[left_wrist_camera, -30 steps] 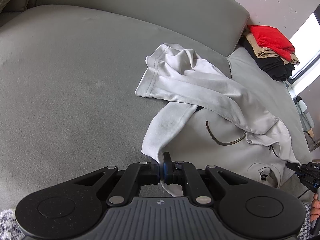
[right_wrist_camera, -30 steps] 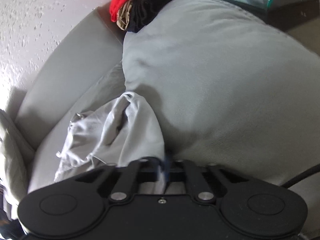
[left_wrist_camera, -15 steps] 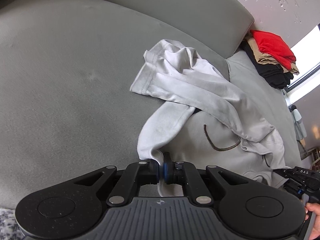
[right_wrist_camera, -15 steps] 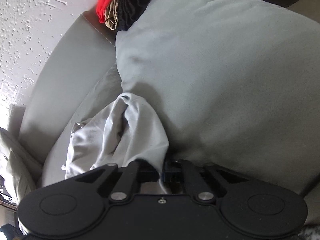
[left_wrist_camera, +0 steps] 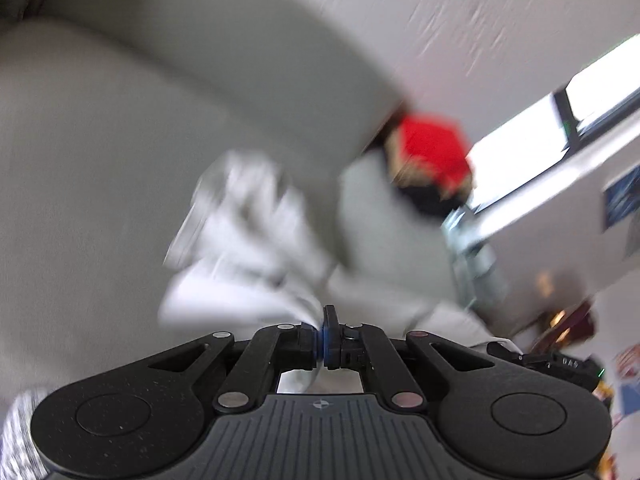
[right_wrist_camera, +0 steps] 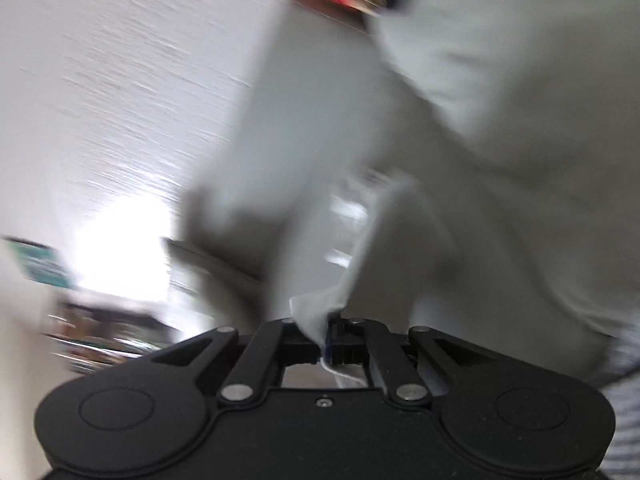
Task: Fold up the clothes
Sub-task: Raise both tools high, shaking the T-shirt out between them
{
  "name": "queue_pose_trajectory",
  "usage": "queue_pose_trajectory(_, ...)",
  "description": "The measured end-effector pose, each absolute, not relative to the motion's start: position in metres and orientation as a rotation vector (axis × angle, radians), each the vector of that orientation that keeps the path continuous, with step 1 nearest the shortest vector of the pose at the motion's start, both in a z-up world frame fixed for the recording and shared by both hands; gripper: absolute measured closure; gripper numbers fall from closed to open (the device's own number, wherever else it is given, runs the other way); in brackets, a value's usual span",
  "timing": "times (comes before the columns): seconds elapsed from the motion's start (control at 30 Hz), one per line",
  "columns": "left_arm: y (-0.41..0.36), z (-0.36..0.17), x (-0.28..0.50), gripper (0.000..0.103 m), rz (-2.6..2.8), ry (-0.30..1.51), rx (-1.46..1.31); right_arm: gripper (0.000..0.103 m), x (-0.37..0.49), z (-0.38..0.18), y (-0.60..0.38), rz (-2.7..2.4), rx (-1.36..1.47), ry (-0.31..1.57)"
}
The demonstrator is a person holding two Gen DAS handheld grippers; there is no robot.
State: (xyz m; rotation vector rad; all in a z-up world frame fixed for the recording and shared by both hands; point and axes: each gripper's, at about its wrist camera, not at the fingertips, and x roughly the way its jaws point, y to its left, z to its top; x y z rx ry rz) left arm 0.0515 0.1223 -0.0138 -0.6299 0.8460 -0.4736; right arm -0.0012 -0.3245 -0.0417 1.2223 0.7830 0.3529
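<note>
Pale grey garment [left_wrist_camera: 248,240] raised off grey sofa [left_wrist_camera: 100,180], left gripper [left_wrist_camera: 322,338] pinching one edge, right gripper [right_wrist_camera: 325,338] pinching another, both angled slightly downward, folded clothes stack [left_wrist_camera: 434,160] on sofa's far end, textured white wall [left_wrist_camera: 460,20], frames blurred.

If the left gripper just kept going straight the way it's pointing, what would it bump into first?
Most likely the crumpled white garment it is already shut on, which trails directly ahead of the left gripper. Beyond that lies the grey sofa cushion. Motion blur makes depth uncertain.
</note>
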Motion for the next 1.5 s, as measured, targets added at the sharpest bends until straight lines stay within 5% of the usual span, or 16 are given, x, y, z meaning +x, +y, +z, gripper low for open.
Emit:
queue_pose_trajectory(0.2, 0.182, 0.118, 0.033, 0.102, -0.481, 0.412, -0.925, 0.101, -0.002, 0.071, -0.371, 0.395, 1.448, 0.183)
queue_pose_trajectory(0.43, 0.175, 0.181, -0.017, 0.102, -0.460, 0.255, -0.884, 0.101, -0.028, 0.100, -0.343, 0.345, 1.341, 0.287)
queue_pose_trajectory(0.63, 0.194, 0.239, -0.095, 0.102, -0.431, -0.034, -0.789, 0.101, -0.094, 0.178, -0.352, 0.456, 1.135, 0.000)
queue_pose_trajectory(0.93, 0.182, 0.241, -0.101, 0.102, -0.327, -0.019, -0.691, 0.101, -0.105, 0.211, -0.343, 0.477, 0.971, 0.043)
queue_pose_trajectory(1.27, 0.181, 0.159, 0.123, 0.102, -0.114, 0.457, -0.673, 0.101, 0.094, 0.153, -0.318, 0.208, 0.931, 0.449)
queue_pose_trajectory(1.5, 0.185, 0.228, 0.144, 0.102, -0.170, 0.238, -0.589, 0.101, 0.128, 0.213, -0.328, 0.227, 0.880, 0.289)
